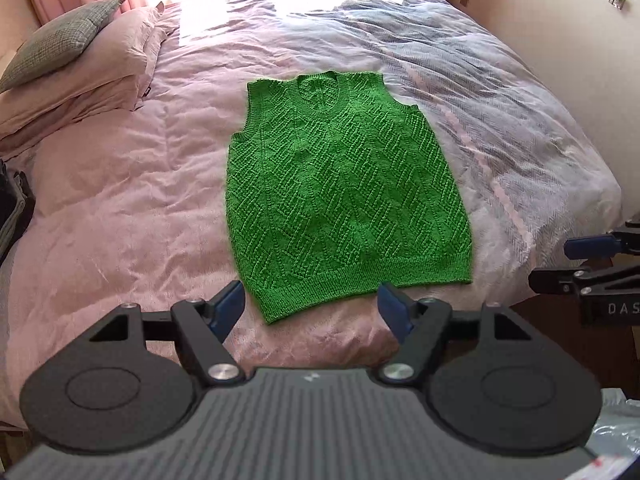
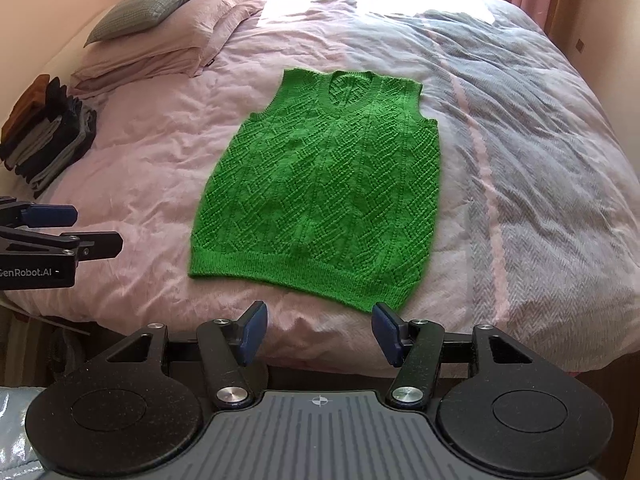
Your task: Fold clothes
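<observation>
A green knitted sleeveless vest (image 1: 340,184) (image 2: 320,192) lies spread flat on the bed, neck toward the window and ribbed hem toward me. My left gripper (image 1: 312,310) hovers open over the near left corner of the hem, with nothing between its blue pads. My right gripper (image 2: 319,332) hangs open just short of the hem's near right part, also holding nothing. Each gripper shows at the edge of the other's view: the right gripper (image 1: 588,264), the left gripper (image 2: 60,232).
The bed carries a wrinkled pink duvet (image 1: 120,208) (image 2: 140,160) and a grey-blue herringbone blanket (image 1: 500,120) (image 2: 540,160) on the right half. Pillows (image 1: 80,68) (image 2: 168,28) are stacked at the far left. A pile of folded dark clothes (image 2: 44,132) sits at the left edge.
</observation>
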`<action>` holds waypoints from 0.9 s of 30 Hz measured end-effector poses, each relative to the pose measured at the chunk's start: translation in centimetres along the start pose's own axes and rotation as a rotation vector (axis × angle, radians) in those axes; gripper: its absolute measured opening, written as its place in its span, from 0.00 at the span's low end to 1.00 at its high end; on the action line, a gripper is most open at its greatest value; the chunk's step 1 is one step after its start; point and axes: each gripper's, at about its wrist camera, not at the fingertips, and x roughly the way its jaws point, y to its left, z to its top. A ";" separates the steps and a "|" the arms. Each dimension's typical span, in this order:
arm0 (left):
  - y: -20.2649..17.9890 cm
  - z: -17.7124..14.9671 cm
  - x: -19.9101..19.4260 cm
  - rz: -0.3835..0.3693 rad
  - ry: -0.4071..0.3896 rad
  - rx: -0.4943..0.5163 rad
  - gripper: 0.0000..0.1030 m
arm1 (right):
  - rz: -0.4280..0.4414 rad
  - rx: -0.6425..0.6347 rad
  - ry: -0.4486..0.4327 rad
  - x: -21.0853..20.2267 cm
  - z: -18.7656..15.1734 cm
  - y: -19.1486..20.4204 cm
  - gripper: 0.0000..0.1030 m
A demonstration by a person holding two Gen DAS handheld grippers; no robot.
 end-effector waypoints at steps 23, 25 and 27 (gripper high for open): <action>7.3 3.8 1.5 -0.146 -0.035 0.255 0.68 | -0.143 0.249 -0.070 0.3 2.0 7.5 0.53; 8.0 4.1 1.9 -0.152 -0.031 0.267 0.68 | -0.147 0.274 -0.070 0.6 2.1 8.0 0.53; 8.7 4.2 2.3 -0.155 -0.028 0.266 0.68 | -0.151 0.293 -0.066 0.9 2.2 8.5 0.53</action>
